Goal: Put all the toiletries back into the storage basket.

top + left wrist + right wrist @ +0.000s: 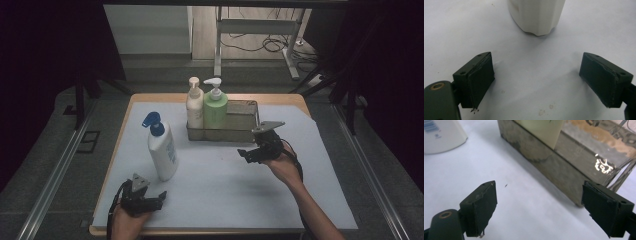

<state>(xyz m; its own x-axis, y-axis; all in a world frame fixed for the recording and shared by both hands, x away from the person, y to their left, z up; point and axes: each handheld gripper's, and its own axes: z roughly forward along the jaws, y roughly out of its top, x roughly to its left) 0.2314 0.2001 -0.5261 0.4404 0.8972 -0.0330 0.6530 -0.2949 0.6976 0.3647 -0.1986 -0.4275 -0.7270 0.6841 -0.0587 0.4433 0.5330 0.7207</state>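
On the counter (225,200), my right gripper (251,154) hovers with jaws spread and empty beside the metal caddy (242,131) holding two pump bottles; my left gripper (154,201), jaws wide and empty, faces the white bottle (163,152) standing just ahead, likely next to load

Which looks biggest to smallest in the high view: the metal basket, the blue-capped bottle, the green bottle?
1. metal basket
2. blue-capped bottle, though it stands nearer the camera
3. green bottle, partly hidden inside the basket
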